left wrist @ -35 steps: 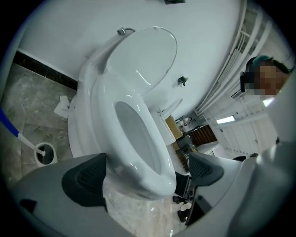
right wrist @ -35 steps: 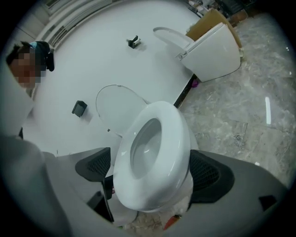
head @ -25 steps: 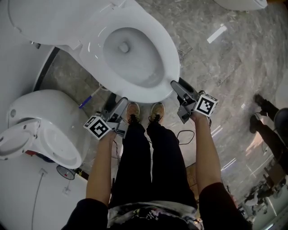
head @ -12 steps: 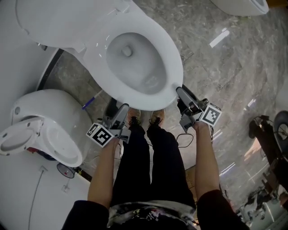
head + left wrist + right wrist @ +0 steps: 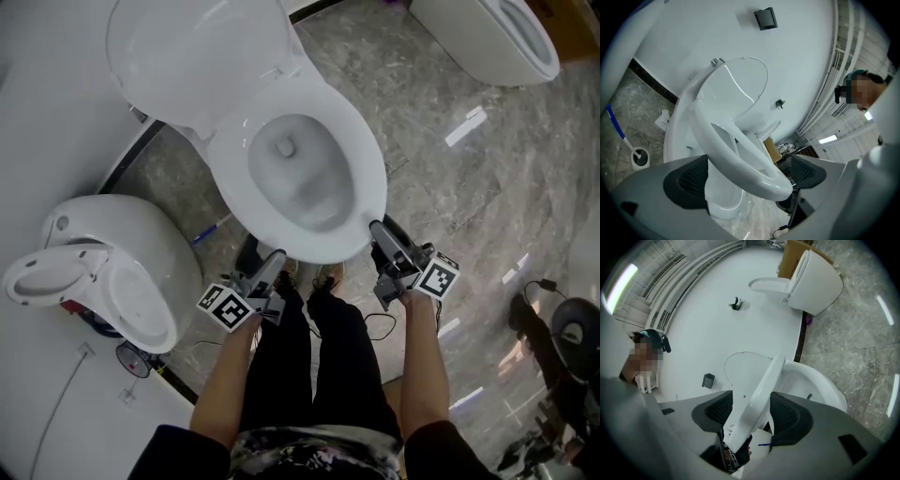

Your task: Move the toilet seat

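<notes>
Glossy white oval toilet seat at 12 o'clock over its bowl, front lifted. Right gripper just clamped its rim; left gripper gapes around it. Another toilet at 9.

Seat above bowl — lid behind them.

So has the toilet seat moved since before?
Yes. The toilet seat has lifted at the front: its rim now overlaps the shoes, which it cleared earlier.
</notes>
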A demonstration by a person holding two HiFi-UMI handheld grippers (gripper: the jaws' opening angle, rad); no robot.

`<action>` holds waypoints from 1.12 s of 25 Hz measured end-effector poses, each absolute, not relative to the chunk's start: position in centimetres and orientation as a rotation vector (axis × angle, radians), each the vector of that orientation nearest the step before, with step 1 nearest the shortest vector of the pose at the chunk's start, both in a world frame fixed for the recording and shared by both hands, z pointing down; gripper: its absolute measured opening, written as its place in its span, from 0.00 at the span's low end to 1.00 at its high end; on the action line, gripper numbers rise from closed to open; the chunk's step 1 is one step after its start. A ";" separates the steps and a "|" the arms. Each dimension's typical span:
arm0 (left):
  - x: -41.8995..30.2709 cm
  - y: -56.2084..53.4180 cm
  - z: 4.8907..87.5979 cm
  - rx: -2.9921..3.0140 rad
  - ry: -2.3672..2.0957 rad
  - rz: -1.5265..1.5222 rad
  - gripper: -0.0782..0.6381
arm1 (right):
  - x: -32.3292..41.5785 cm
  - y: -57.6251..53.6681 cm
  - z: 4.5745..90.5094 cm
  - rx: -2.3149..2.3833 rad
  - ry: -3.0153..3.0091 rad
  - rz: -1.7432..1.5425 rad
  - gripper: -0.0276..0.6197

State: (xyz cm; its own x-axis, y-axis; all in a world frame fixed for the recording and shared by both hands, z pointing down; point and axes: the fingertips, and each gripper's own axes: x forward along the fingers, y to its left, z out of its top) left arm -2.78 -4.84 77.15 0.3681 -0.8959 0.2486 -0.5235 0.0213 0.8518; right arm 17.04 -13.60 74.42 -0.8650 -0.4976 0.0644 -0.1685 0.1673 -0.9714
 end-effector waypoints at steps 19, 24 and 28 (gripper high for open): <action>-1.3 -5.9 68.3 1.691 -1.338 -0.527 0.86 | 13.4 -16.3 64.9 -0.532 2.180 -1.668 0.42; 0.8 -7.5 65.0 1.801 -1.355 -0.465 0.86 | 11.9 -17.7 61.9 -0.521 2.224 -1.600 0.42; 0.3 -8.9 63.5 1.824 -1.438 -0.426 0.86 | 10.7 -18.4 60.1 -0.493 2.215 -1.573 0.42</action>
